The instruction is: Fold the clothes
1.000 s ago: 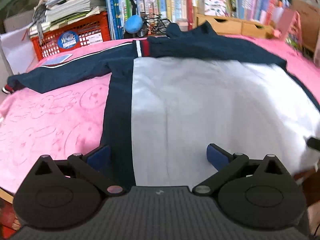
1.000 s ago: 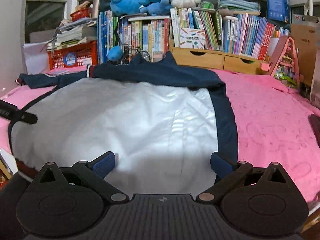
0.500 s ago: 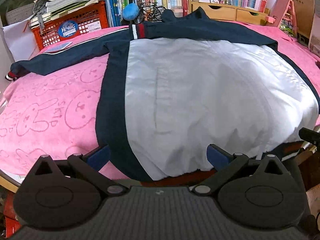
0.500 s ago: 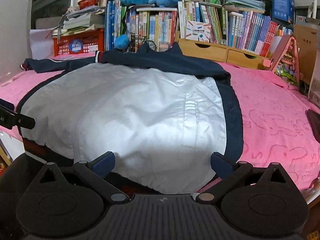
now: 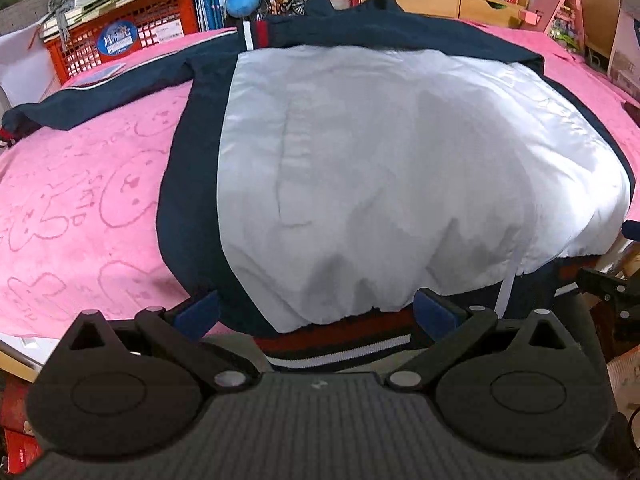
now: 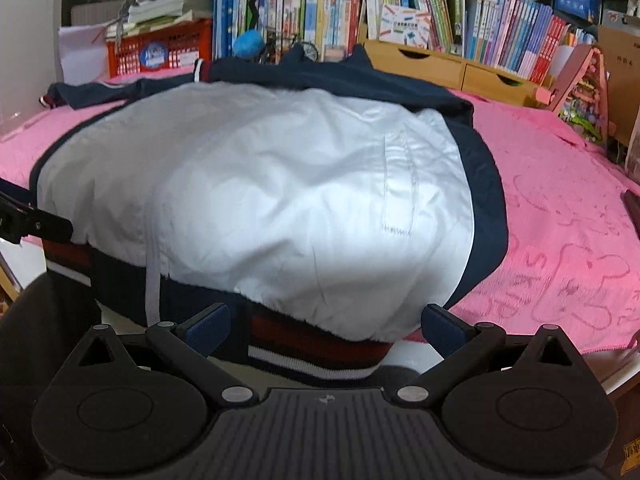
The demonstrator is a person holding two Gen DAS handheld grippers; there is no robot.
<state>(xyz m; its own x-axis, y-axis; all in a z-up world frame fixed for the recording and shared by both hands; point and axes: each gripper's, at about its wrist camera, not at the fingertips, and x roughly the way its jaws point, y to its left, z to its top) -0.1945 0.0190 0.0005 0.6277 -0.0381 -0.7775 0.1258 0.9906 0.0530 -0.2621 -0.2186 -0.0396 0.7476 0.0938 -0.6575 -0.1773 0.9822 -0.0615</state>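
Note:
A navy jacket with a white lining lies spread on the pink cloth-covered table. Its striped red, white and navy hem hangs over the near table edge. One navy sleeve stretches out to the left. My left gripper stands open just before the hem's left part, with nothing between its fingers. My right gripper is open before the hem's right part, likewise holding nothing. The other gripper's black tip shows at each view's side edge.
A red crate with papers, rows of books, wooden drawers and a pink toy frame line the far side of the table. A dark flat object lies at the right edge.
Both grippers have drawn back toward the near table edge and lower, so the jacket's striped hem has come into view. Both stay open.

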